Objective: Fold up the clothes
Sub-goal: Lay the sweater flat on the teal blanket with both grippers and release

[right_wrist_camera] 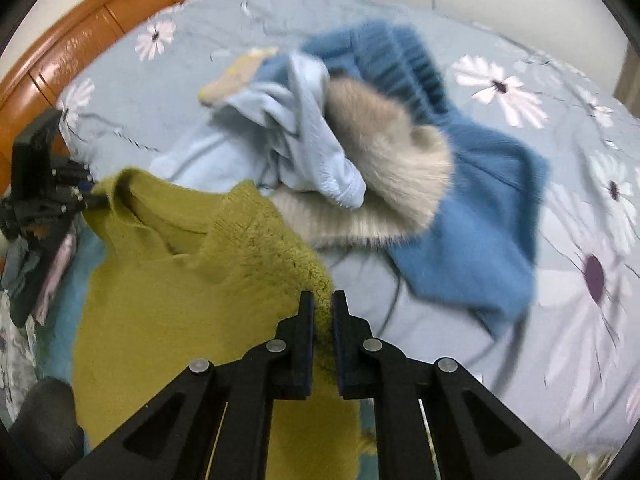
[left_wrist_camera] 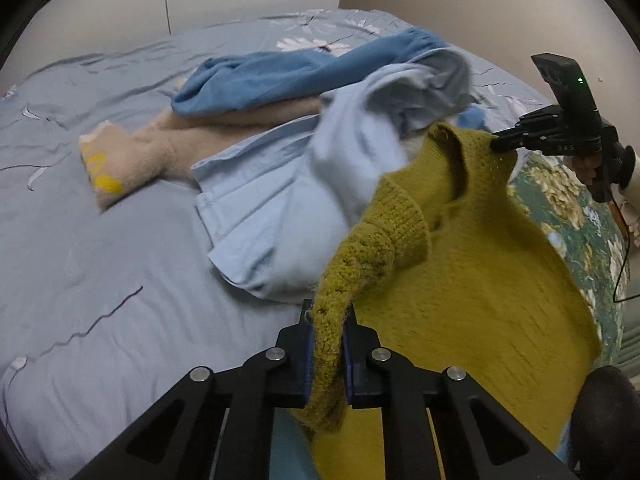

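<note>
Olive knit sweater (left_wrist_camera: 472, 264) is held above the bed (left_wrist_camera: 100, 280), left gripper (left_wrist_camera: 328, 344) clamped on one shoulder, right gripper (right_wrist_camera: 320, 320) clamped on the other, just beside a heap of blue and beige clothes (right_wrist_camera: 360, 152).

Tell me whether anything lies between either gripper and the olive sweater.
Nothing does. The left gripper and the right gripper are each already shut on the olive sweater. The other clothes lie farther back on the bed.

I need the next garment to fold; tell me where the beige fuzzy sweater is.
The beige fuzzy sweater lies mid-bed in the pile, under the light blue shirt and on the blue knit sweater, beyond the held olive sweater.
</note>
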